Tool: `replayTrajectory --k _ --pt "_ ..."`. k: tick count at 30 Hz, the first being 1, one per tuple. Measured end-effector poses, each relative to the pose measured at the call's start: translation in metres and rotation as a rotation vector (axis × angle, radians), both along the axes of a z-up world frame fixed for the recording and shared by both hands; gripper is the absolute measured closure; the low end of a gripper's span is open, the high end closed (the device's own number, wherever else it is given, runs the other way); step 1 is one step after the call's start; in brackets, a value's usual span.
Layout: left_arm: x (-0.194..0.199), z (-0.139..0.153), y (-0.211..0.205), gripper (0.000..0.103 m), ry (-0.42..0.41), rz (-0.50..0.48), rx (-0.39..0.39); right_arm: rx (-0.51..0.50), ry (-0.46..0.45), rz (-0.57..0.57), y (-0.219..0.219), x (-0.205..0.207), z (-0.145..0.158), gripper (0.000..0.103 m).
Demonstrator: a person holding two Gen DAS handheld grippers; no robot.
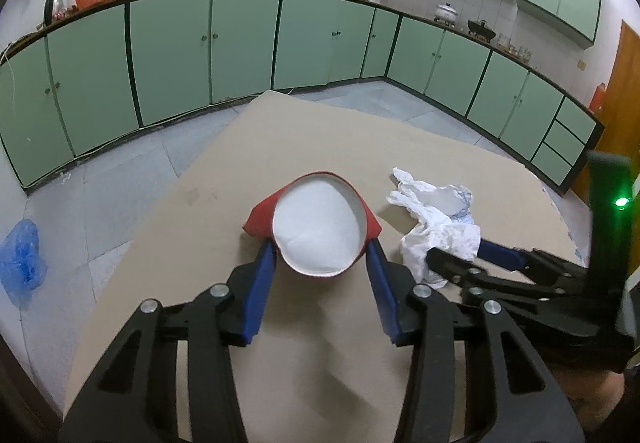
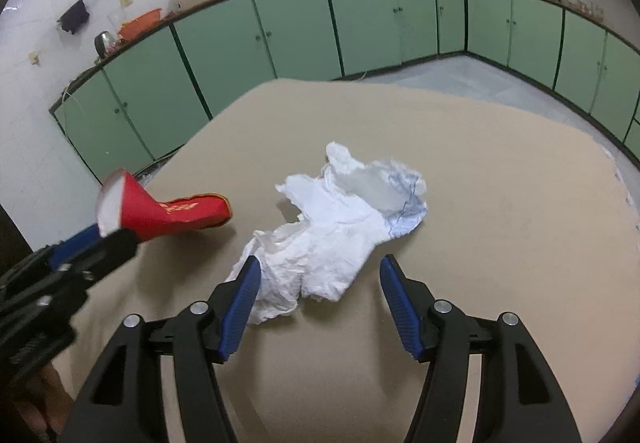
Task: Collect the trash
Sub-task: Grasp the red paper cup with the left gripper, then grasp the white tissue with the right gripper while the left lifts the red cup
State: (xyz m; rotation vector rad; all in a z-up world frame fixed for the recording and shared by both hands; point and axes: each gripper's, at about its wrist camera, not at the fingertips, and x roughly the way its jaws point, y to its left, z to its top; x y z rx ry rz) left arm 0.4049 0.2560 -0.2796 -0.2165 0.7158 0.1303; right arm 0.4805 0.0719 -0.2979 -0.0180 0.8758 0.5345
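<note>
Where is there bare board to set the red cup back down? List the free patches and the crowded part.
Free: the far half of the tan board beyond the crumpled white paper, and its right side past the right gripper. Also the left strip beside the red cup. Crowded: the near middle, where the left gripper, cup, paper and right gripper sit close together.

The right gripper (image 2: pixel 318 275) stood open astride the near end of crumpled white paper (image 2: pixel 340 227); left, the left gripper (image 2: pixel 100 239) held a red cup (image 2: pixel 168 213).
</note>
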Motion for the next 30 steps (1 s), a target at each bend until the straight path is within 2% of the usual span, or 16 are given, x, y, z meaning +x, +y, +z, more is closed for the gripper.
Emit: replayTrajectory --k 1,2,5,11,13,14,25,26,27,29,30 --pt "0.0 0.0 0.0 0.062 0.001 -0.003 -0.002 -0.001 0.007 0.01 0.001 0.0 -0.001 0.069" --pt "-0.001 -0.001 0.0 0.063 0.002 -0.005 -0.003 -0.003 0.004 0.019 0.002 -0.001 -0.001 0.078" --pt "-0.004 -0.001 -0.001 0.063 -0.002 -0.006 -0.002 -0.014 -0.044 0.038 0.003 -0.01 0.006 0.086" --pt "-0.005 -0.001 -0.005 0.068 -0.006 -0.014 0.003 -0.006 -0.087 0.046 -0.005 -0.021 0.016 0.089" --pt "-0.004 -0.002 -0.005 0.099 -0.002 -0.025 -0.003 0.0 -0.091 0.045 -0.008 -0.023 0.019 0.089" --pt "-0.004 -0.003 -0.004 0.103 0.0 -0.029 -0.014 0.003 -0.095 0.043 -0.01 -0.024 0.021 0.089" --pt "0.001 -0.009 -0.002 0.103 -0.009 -0.018 -0.002 0.026 -0.11 0.017 -0.019 -0.026 0.029 0.089" --pt "0.002 -0.008 -0.002 0.096 -0.018 -0.018 -0.004 0.029 -0.11 0.016 -0.019 -0.026 0.029 0.089" --pt "0.003 -0.008 -0.003 0.072 -0.022 -0.017 -0.001 0.031 -0.112 0.016 -0.018 -0.025 0.029 0.089" --pt "0.005 -0.008 -0.007 0.047 -0.034 0.01 0.033 0.035 -0.118 0.021 -0.015 -0.024 0.031 0.089" --pt "0.009 -0.009 -0.005 0.048 -0.031 0.01 0.045 0.039 -0.122 0.026 -0.013 -0.023 0.031 0.089"
